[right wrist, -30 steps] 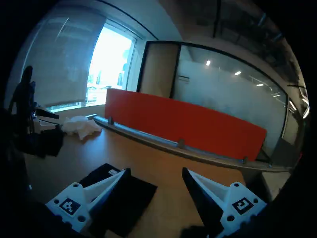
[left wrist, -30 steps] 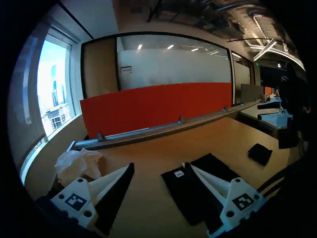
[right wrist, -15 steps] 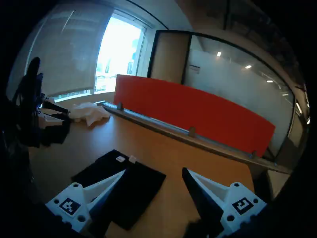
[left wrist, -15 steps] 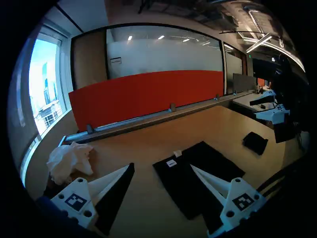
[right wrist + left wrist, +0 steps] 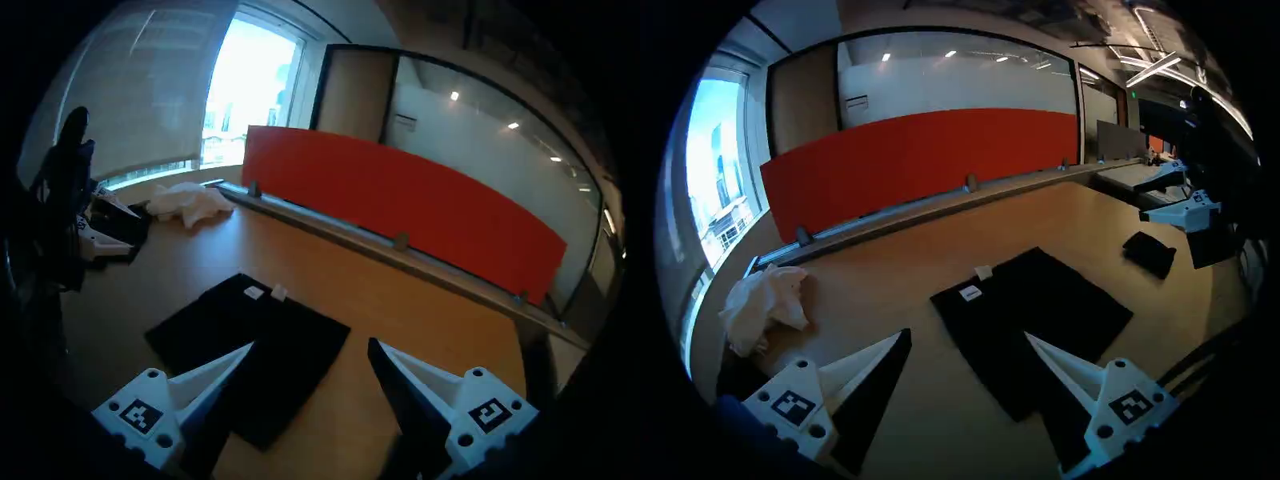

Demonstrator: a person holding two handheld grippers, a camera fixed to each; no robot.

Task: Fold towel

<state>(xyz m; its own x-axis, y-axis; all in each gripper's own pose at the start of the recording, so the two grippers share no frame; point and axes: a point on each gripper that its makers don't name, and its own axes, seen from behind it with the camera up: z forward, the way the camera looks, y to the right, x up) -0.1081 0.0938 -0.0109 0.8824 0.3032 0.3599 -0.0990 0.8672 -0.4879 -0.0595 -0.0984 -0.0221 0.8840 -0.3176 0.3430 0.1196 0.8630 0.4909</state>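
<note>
Left gripper [image 5: 966, 334] gapes before towel [image 5: 1032, 308]; white heap [image 5: 760, 296], perhaps cloth, nearby.

Daylight pours through the window [image 5: 256, 88] in my right gripper view and burns it out to white; in the left gripper view it is bright but I can still read it. Thin glare comes off the strip lights [image 5: 1152, 68] overhead. The desk [image 5: 904, 256] looks warm and evenly lit. The black towel [image 5: 1032, 308] shows almost no texture. Straight lines bow hard toward the edges, and the far right of my left gripper view sinks into darkness.
</note>
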